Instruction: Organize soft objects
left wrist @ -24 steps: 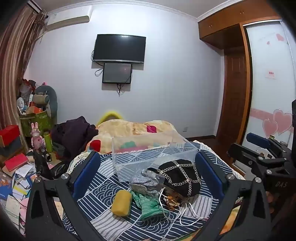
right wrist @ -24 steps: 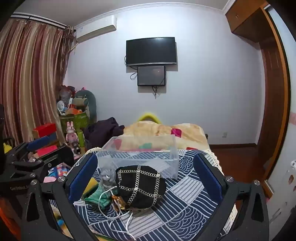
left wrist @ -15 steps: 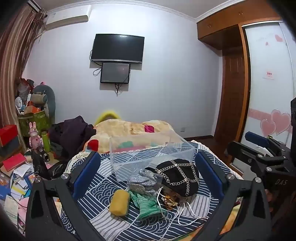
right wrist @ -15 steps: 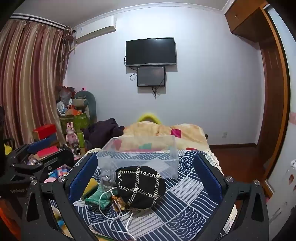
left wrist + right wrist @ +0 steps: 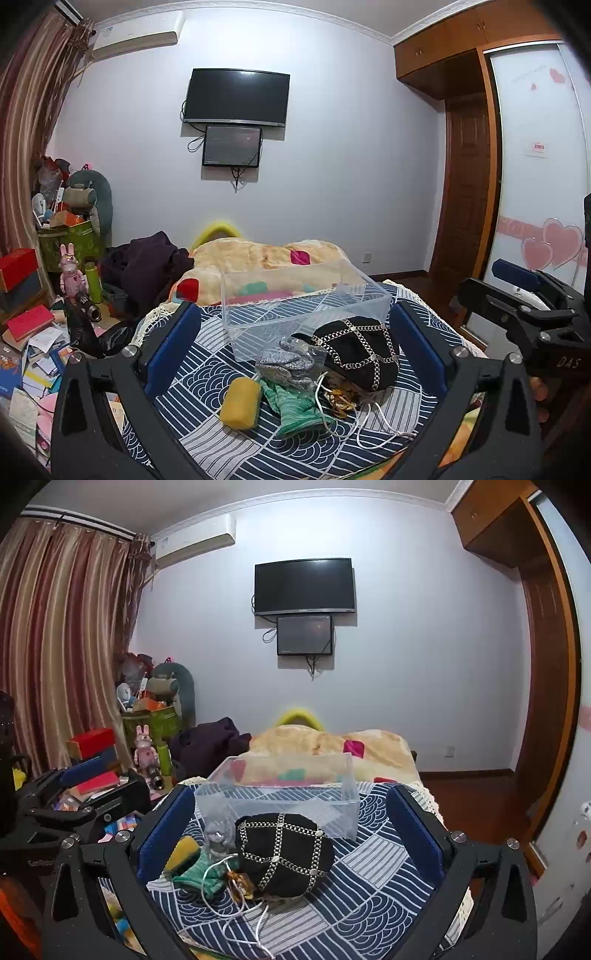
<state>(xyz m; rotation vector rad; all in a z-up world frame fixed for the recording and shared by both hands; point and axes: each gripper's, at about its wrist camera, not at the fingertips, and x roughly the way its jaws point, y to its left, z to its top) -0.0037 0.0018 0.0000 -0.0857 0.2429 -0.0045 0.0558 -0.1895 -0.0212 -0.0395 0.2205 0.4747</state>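
Note:
On the blue patterned bedspread (image 5: 207, 439) lie a yellow sponge (image 5: 241, 403), a green glove (image 5: 295, 406), a silver-grey glove (image 5: 286, 363) and a black cap with chain trim (image 5: 356, 352), with a white cable (image 5: 365, 424) tangled among them. Behind them stands an empty clear plastic bin (image 5: 303, 306). My left gripper (image 5: 295, 354) is open and empty, held above the pile. My right gripper (image 5: 288, 830) is open and empty, with the cap (image 5: 284, 853) between its fingers' lines. The bin (image 5: 277, 794), green glove (image 5: 201, 875) and sponge (image 5: 181, 853) show there too.
A beige quilt (image 5: 258, 258) and dark clothes (image 5: 147, 266) lie farther up the bed. Boxes, books and toys (image 5: 33, 325) crowd the floor at left. A wardrobe (image 5: 535, 184) and a door stand at right. The right gripper's body (image 5: 524, 317) shows at the left view's right edge.
Both grippers shifted slightly; the pile sits a little lower and more central in the left view. Nothing was grasped or moved on the bed.

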